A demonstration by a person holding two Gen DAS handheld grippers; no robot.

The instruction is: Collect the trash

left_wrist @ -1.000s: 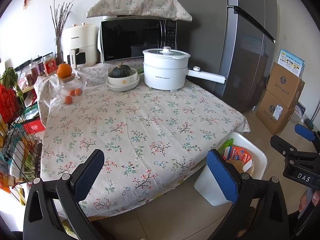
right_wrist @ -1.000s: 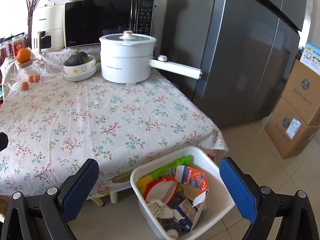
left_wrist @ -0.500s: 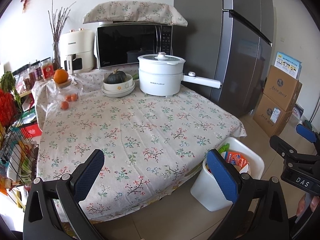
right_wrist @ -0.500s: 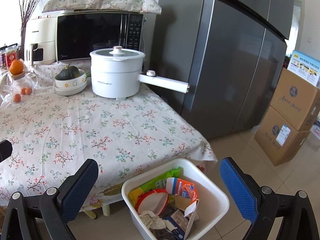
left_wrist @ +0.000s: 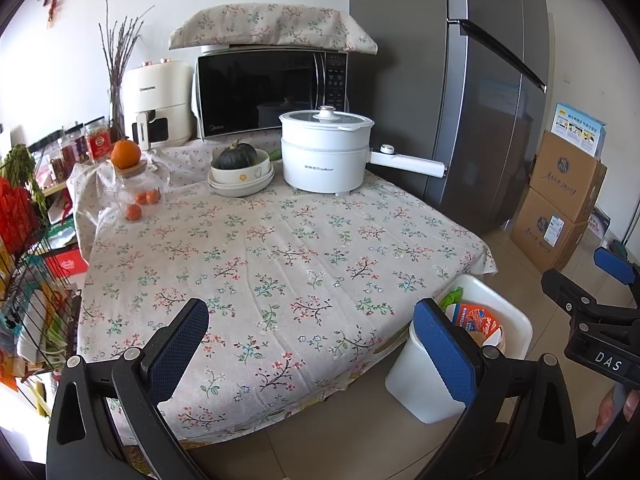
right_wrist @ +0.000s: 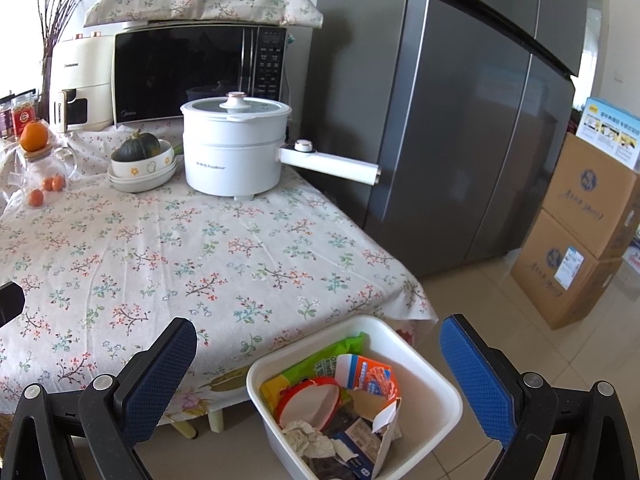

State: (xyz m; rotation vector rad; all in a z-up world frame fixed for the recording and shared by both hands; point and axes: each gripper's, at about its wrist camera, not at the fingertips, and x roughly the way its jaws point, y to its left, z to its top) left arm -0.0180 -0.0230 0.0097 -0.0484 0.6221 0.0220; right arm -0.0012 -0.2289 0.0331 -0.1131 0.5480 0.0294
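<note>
A white trash bin (right_wrist: pixel 436 384) stands on the floor by the table's near right corner. It holds several pieces of trash: an orange carton (right_wrist: pixel 370 374), a green wrapper (right_wrist: pixel 332 360), a red-rimmed lid (right_wrist: pixel 308 400) and crumpled paper (right_wrist: pixel 308 438). The bin also shows in the left wrist view (left_wrist: pixel 424 380). My right gripper (right_wrist: pixel 318 376) is open and empty above the bin. My left gripper (left_wrist: pixel 312 344) is open and empty over the table's front edge. The right gripper shows in the left wrist view (left_wrist: pixel 608 292).
The floral-cloth table (left_wrist: pixel 280 264) carries a white electric pot (left_wrist: pixel 326 152), a bowl with a squash (left_wrist: pixel 240 168), a glass jar with oranges (left_wrist: pixel 134 188), a microwave (left_wrist: pixel 272 92) and an air fryer (left_wrist: pixel 158 104). A grey fridge (right_wrist: pixel 460 120) and cardboard boxes (right_wrist: pixel 576 232) stand right; a wire rack (left_wrist: pixel 28 280) left.
Both grippers have pulled back and up from the table, so the table and bin look farther away. Both stay open and empty.
</note>
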